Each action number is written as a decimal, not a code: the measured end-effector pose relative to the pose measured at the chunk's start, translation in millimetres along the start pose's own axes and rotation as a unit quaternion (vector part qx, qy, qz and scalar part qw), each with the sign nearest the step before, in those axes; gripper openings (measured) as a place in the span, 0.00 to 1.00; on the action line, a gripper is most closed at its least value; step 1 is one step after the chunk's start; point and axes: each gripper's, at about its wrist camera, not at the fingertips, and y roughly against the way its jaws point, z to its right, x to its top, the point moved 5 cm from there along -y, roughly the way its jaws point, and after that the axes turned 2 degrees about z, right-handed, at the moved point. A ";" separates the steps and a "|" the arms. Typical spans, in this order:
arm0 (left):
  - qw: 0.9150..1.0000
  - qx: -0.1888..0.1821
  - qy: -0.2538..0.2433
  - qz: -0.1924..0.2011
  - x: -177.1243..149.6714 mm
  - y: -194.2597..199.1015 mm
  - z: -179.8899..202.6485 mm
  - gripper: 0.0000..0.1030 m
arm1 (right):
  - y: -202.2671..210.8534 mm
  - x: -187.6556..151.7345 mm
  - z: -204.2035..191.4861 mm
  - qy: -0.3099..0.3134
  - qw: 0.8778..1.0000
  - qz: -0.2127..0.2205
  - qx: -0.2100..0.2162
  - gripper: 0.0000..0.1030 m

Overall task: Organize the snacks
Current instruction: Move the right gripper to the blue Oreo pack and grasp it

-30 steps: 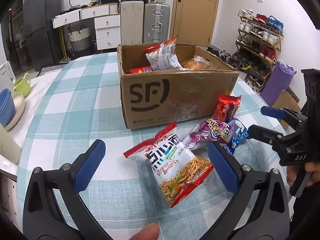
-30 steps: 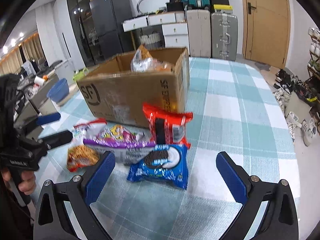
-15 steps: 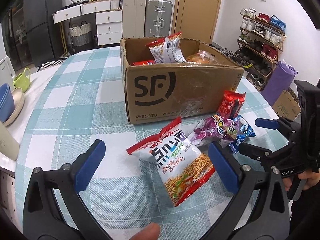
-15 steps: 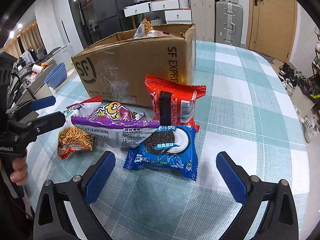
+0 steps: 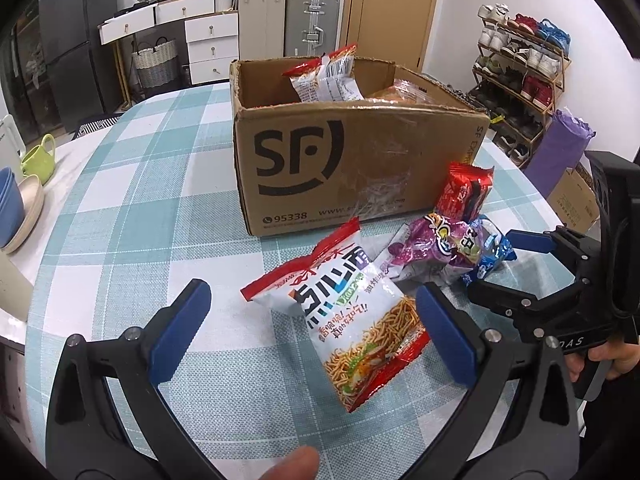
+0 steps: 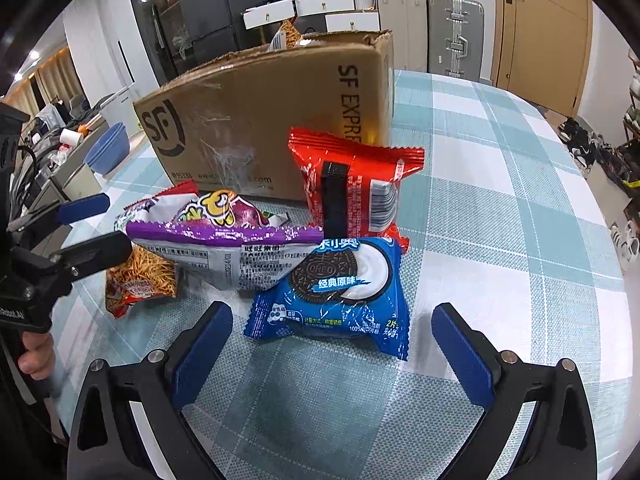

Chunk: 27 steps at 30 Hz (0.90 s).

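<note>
Bright, even light; heavy fisheye vignetting

Both grippers sit lower and nearer the snacks than a second ago. Left gripper now brackets the noodle bag (jaws wide). Right gripper closes in on the Oreo pack, box rim now above view.

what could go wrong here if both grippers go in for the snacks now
1. The purple bag lies over an edge of the Oreo pack, so lifting the Oreo with the right gripper may drag it along.
2. The red packet leans upright against the box and could topple if bumped.
3. The left gripper, at the noodle bag, sits close to the right one; they might collide.
</note>
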 end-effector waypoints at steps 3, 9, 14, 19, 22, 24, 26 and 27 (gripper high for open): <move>1.000 0.000 0.002 -0.001 0.7 -1.8 -1.0 0.99 | 0.7 -0.1 -1.5 0.005 1.000 0.004 0.002 0.90; 1.000 0.000 0.004 -0.001 1.3 -3.2 -2.6 0.99 | 2.1 -1.3 -4.0 0.018 1.000 0.002 0.006 0.77; 1.000 0.001 0.003 -0.001 0.9 -2.7 -2.4 0.99 | 5.1 -2.3 -6.3 0.031 0.999 0.001 0.008 0.62; 1.000 0.002 0.003 0.000 0.1 -1.5 -2.9 0.99 | 12.2 -1.5 0.8 0.037 0.999 0.006 0.014 0.46; 1.000 0.003 0.003 -0.001 0.0 -1.9 -3.2 0.99 | 19.5 -1.0 4.5 0.045 0.999 0.011 0.013 0.45; 1.000 0.002 0.002 -0.001 0.4 -1.9 -3.0 0.99 | 23.9 -0.1 7.0 0.047 0.999 0.014 0.012 0.44; 1.000 0.003 0.000 -0.001 0.5 -1.8 -3.0 0.99 | 29.5 0.8 11.3 0.048 0.999 0.018 0.012 0.44; 1.000 0.003 0.000 -0.001 -0.3 -1.5 -2.9 0.99 | 32.6 1.2 13.5 0.048 0.999 0.020 0.014 0.44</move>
